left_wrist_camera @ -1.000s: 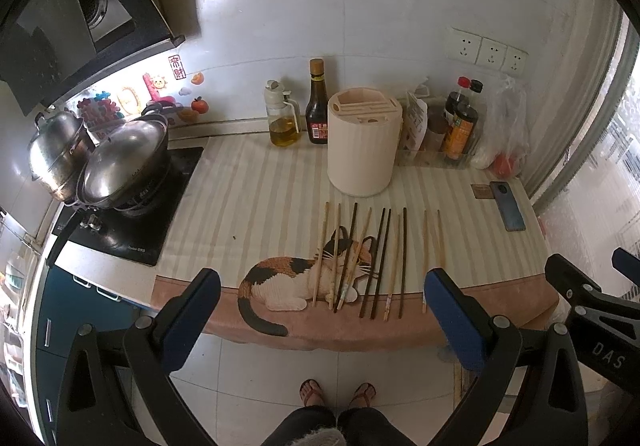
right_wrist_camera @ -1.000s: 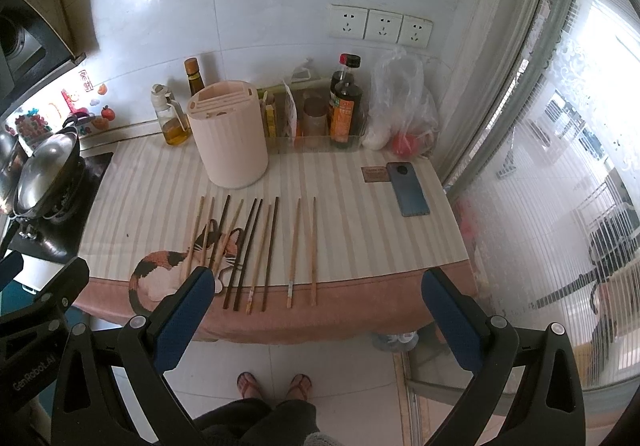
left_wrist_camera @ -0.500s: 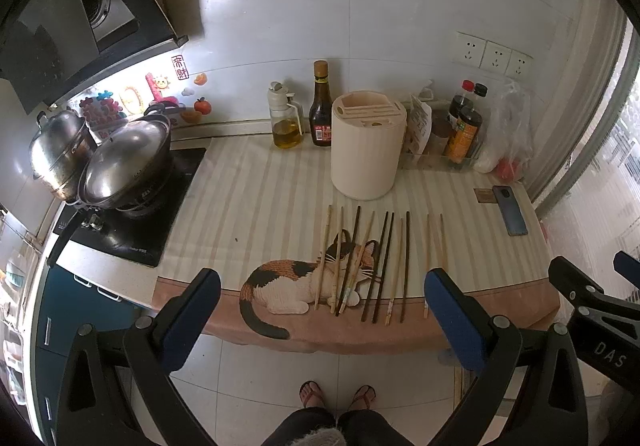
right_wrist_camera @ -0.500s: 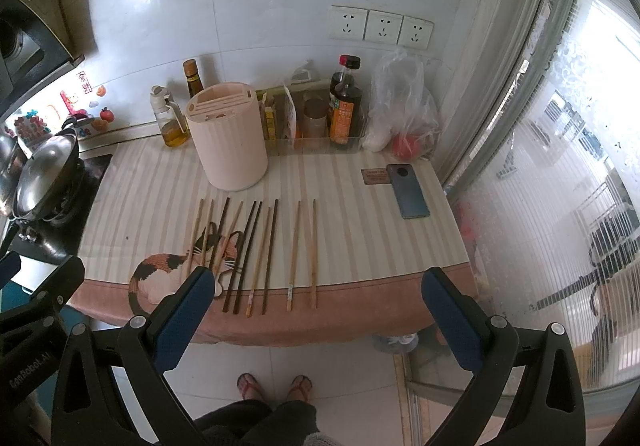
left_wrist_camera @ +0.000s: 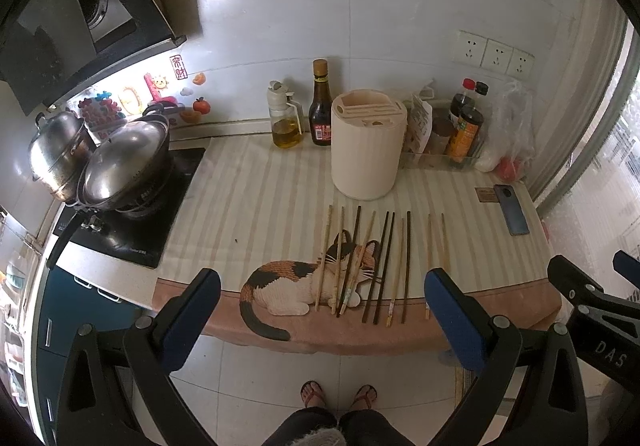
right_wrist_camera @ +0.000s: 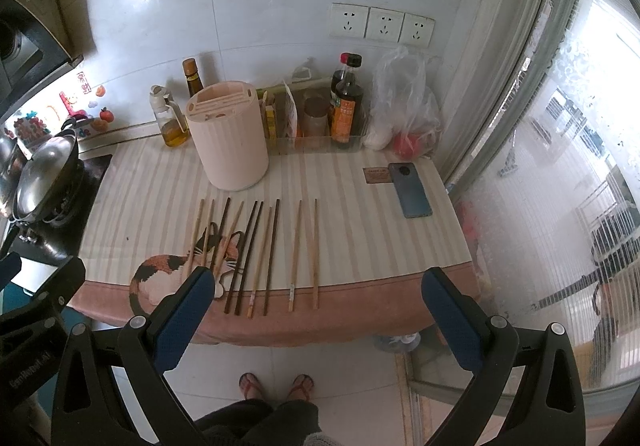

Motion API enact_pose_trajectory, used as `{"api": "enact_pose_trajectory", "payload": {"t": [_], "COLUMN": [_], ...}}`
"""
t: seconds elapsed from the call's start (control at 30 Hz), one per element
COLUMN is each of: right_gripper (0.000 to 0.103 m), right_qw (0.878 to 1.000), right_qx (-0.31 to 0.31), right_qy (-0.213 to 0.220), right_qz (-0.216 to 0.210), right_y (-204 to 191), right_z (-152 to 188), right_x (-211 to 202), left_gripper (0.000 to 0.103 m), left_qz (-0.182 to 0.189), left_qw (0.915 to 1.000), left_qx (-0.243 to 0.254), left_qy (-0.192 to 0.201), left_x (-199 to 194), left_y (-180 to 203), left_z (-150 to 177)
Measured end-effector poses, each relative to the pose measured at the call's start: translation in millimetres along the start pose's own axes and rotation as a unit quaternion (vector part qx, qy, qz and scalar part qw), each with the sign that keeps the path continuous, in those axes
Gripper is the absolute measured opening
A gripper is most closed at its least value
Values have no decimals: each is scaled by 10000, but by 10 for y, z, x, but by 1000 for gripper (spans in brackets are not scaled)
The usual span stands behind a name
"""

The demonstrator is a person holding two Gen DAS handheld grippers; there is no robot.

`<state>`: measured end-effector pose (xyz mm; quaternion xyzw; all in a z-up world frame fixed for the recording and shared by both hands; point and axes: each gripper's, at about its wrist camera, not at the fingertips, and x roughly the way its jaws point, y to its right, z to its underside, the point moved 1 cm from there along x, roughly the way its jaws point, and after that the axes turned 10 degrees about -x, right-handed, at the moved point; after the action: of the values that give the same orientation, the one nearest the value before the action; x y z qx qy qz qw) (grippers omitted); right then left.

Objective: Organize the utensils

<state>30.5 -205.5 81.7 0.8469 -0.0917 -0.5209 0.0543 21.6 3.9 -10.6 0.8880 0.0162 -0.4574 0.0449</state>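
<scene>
Tabletop (left_wrist_camera: pixel 248 202) under a striped cloth with a cat print, seen from both wrist views; neither gripper has reached it. Cream holder (left_wrist_camera: pixel 367 150), a slotted drum, stands upright at the back, just behind the far tips of the chopsticks (left_wrist_camera: pixel 376 262). These lie in a loose parallel row, near ends at the tabletop's front edge; dark and pale sticks are mixed, and two pale ones (right_wrist_camera: pixel 305 250) lie a little apart on the right. Left gripper (left_wrist_camera: pixel 320 320) and right gripper (right_wrist_camera: pixel 316 316) both hover before the front edge, jaws spread wide and holding nothing. Judged step: approach for a first pick. Advice: take one stick at a time, starting with an outer one that has room beside it; close the jaws across its width near the middle so it does not tip, then stand it upright over a slot before release. Phone (right_wrist_camera: pixel 410 190) sits well to the right, out of the path.
</scene>
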Motion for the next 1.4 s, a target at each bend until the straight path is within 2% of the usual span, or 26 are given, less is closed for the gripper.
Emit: {"api": "enact_pose_trajectory", "payload": {"t": [0.7, 0.9, 1.03, 1.13, 1.27, 1.4], "right_gripper": [103, 103, 103, 103, 102, 95], "right_qw": [10000, 9997, 9996, 9996, 9982, 9951], "right_qx": [44, 197, 216, 189, 208, 210], "right_qy": [3, 92, 144, -24, -401, -815], "right_qz": [-9, -66, -98, -194, -396, -512], "right_y": [-18, 60, 91, 91, 92, 107], "right_z": [-16, -47, -89, -113, -116, -37], "right_x": [32, 109, 350, 694, 1284, 1865], "left_gripper": [103, 103, 103, 103, 103, 102], "left_qz": [1, -209, -547, -797, -1079, -1156], "left_qw": [10000, 9991, 9973, 9962, 9941, 9918], "left_qx": [7, -90, -51, -77, 58, 105], "left_qy": [29, 345, 479, 328, -46, -533], "left_x": [19, 171, 465, 795, 1279, 1782], "left_y": [65, 98, 126, 126, 171, 197], "left_z": [-18, -94, -114, -118, -75, 18]}}
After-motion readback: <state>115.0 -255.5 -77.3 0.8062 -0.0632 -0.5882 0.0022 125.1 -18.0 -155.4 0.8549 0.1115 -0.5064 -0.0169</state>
